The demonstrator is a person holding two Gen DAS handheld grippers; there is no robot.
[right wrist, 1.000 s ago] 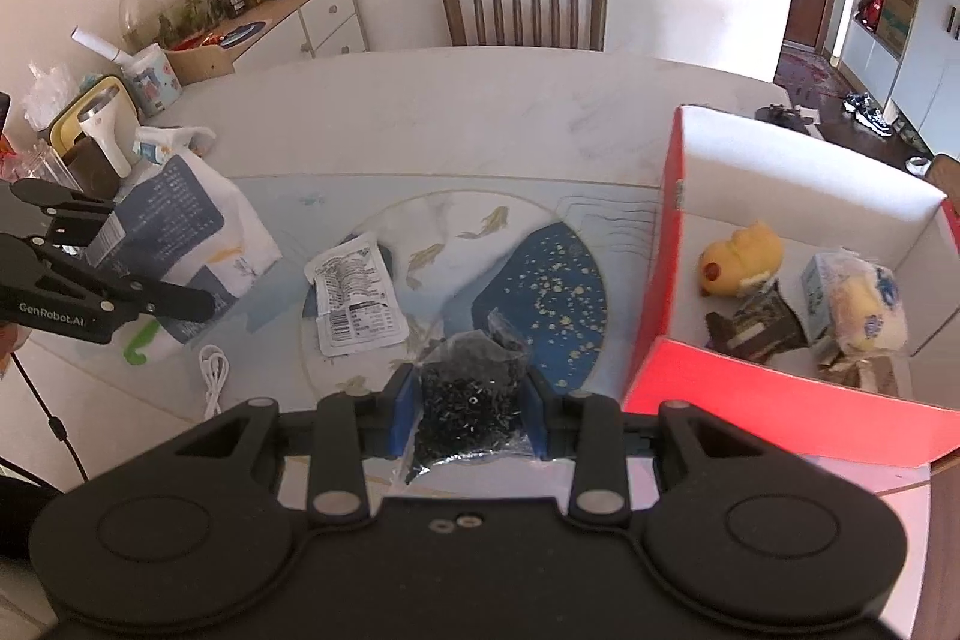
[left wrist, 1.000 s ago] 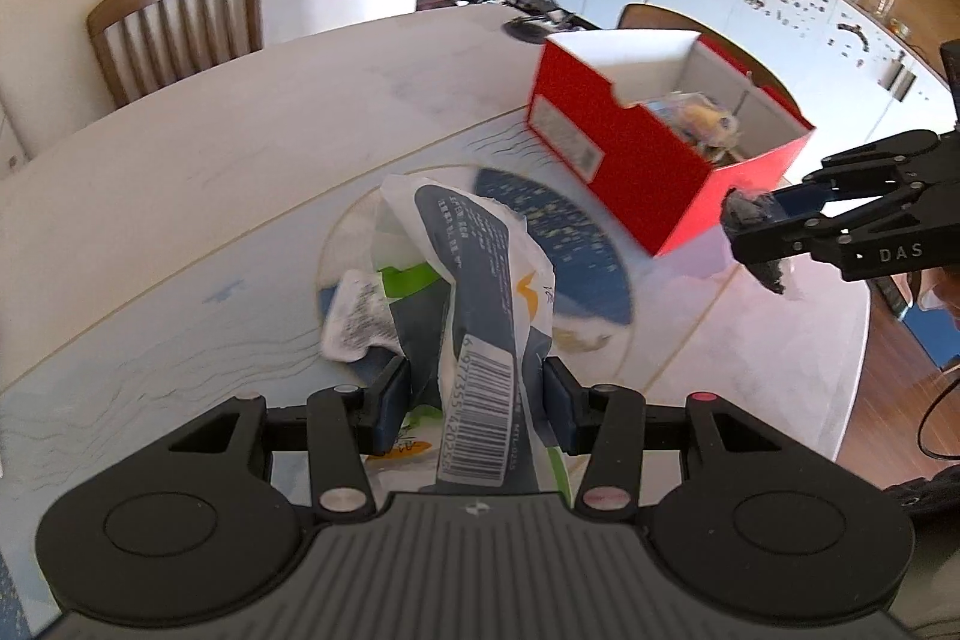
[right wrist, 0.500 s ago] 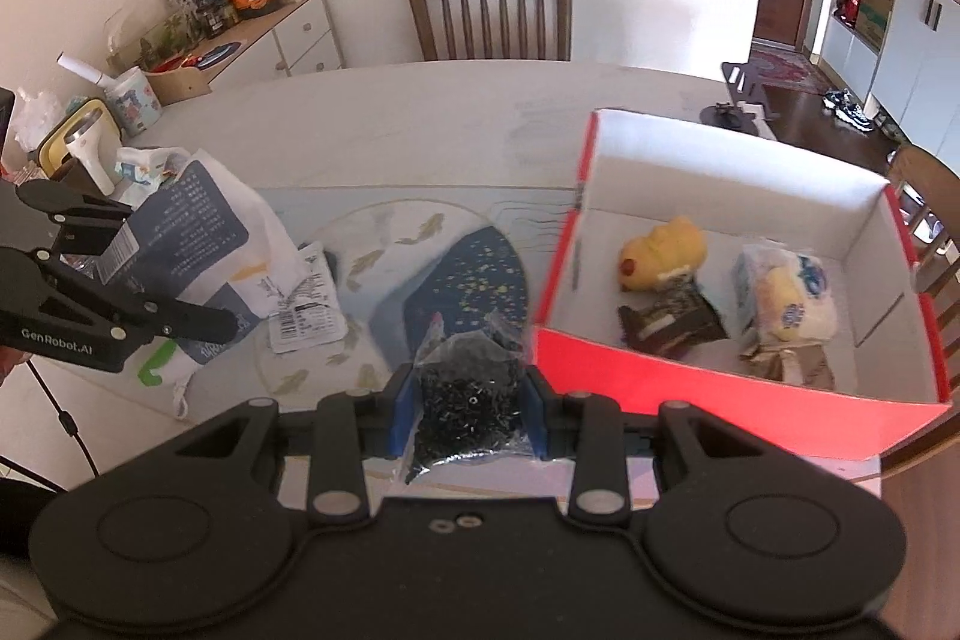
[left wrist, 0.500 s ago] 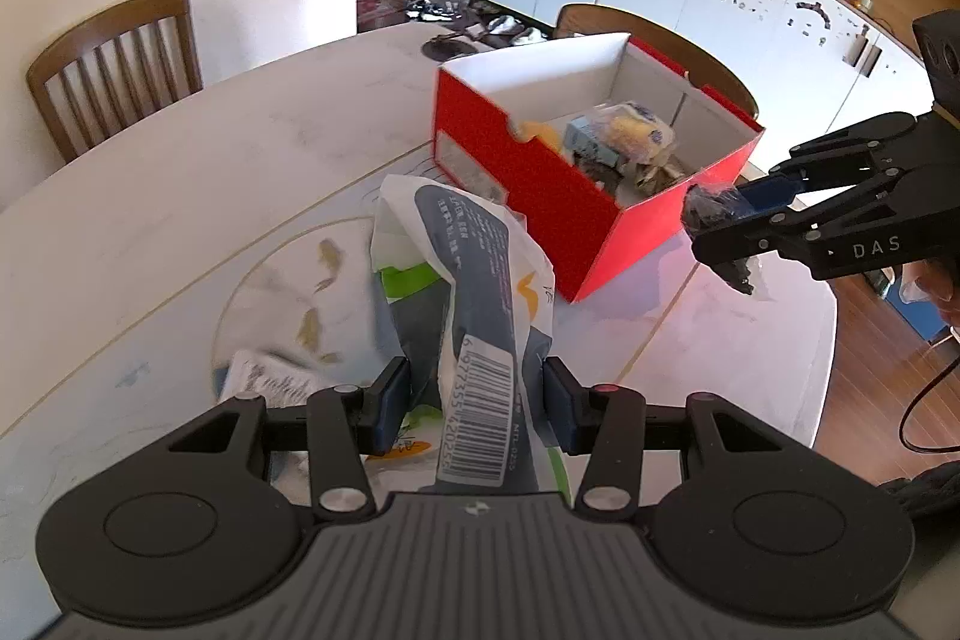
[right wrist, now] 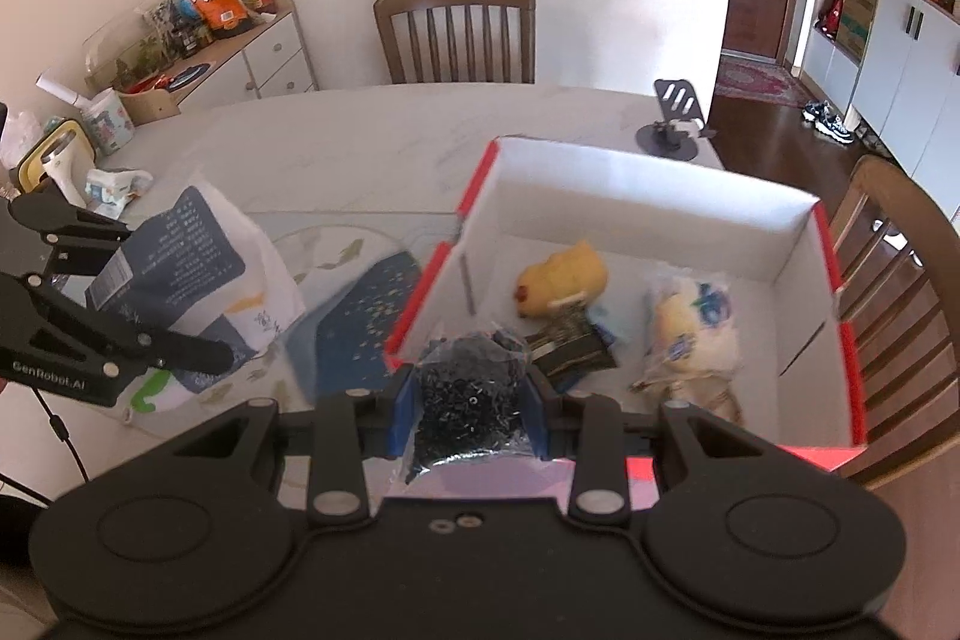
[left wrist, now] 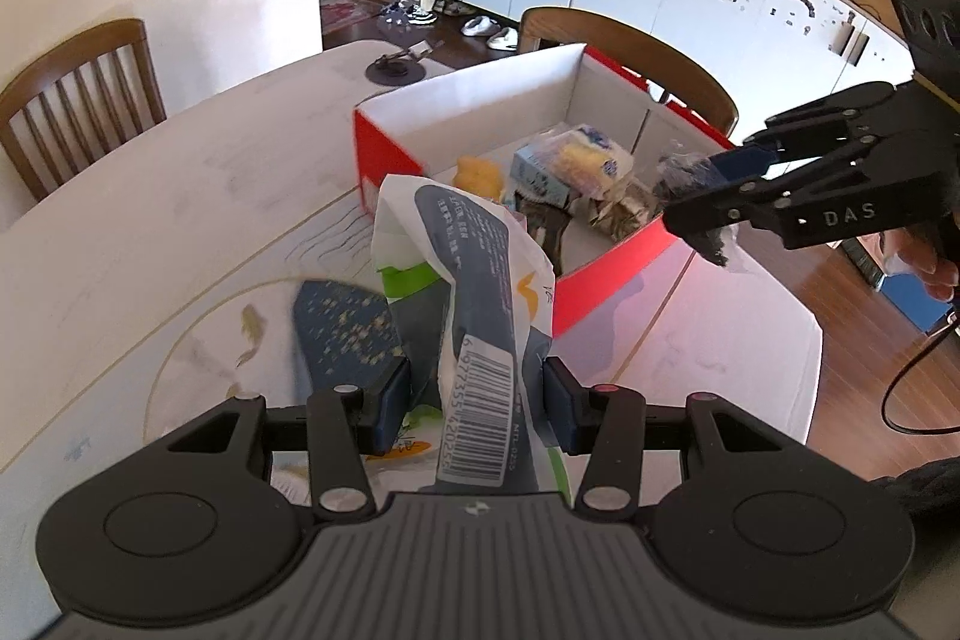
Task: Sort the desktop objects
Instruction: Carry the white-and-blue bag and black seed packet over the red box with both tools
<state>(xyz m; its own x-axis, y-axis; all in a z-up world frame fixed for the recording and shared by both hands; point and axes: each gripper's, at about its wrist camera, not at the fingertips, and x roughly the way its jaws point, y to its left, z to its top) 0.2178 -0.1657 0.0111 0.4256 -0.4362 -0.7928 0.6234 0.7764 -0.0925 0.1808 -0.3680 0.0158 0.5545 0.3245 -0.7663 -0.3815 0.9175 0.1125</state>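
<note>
The box [left wrist: 606, 274], red outside and white inside, is seen in the left wrist view on the far half of the table [left wrist: 150, 196], open at the top. A yellow toy [left wrist: 477, 172], a pale packet [left wrist: 576, 160] and dark wrappers [left wrist: 546, 220] are seen inside it. The left gripper [left wrist: 477, 403] is closed on a white and blue-grey bag [left wrist: 480, 304], which is pinched low between the two blue pads [left wrist: 393, 400] and held up in front of the box, its barcode label turned to the camera. A blue speckled mat [left wrist: 345, 334] is seen on the table beneath the bag. At the right edge the right gripper [left wrist: 702, 214] is seen above the box's near corner, clamped on a dark pouch [left wrist: 684, 169].

In the right wrist view the right gripper [right wrist: 471, 403] is shut on the pouch [right wrist: 471, 394], a clear sachet filled with small black pieces, which is held over the near red wall of the box [right wrist: 846, 340]. The toy [right wrist: 561, 277], the packet [right wrist: 693, 334] and the wrappers [right wrist: 570, 349] are seen on the box floor. The bag [right wrist: 198, 274] is held at the left by the left gripper [right wrist: 162, 334], above the table [right wrist: 360, 136] and beside the mat [right wrist: 360, 322]. A chair [right wrist: 456, 28] is seen beyond the table.
</note>
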